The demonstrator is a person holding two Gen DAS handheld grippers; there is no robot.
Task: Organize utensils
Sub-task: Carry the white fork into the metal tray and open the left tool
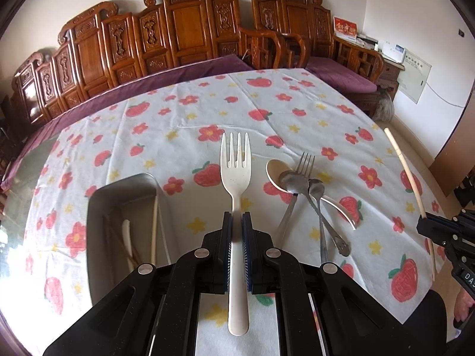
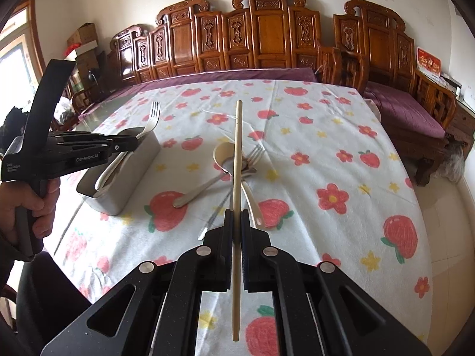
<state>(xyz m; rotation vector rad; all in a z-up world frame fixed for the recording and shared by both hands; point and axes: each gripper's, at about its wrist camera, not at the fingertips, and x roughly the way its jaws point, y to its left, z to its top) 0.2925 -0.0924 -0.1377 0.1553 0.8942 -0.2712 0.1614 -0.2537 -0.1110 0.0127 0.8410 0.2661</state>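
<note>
Utensils: cream plastic fork [image 1: 236,172] pinched by its handle in the left gripper [image 1: 236,222], raised over the strawberry-print tablecloth [image 1: 184,112] beside the metal box [image 1: 118,195]. Cream chopstick [image 2: 236,178] clamped between the right gripper [image 2: 236,219] fingers, above the loose pile: metal fork [image 1: 305,163], metal spoons [image 1: 294,181], cream spoon [image 1: 274,170].

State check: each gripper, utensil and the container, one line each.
Left gripper: shut on the white plastic fork, held off the table.
Right gripper: shut on a beige chopstick, held off the table.
Metal box: open-topped, utensils already inside.
Steel fork, two steel spoons and beige spoon: piled loose on the tablecloth, overlapping.
</note>
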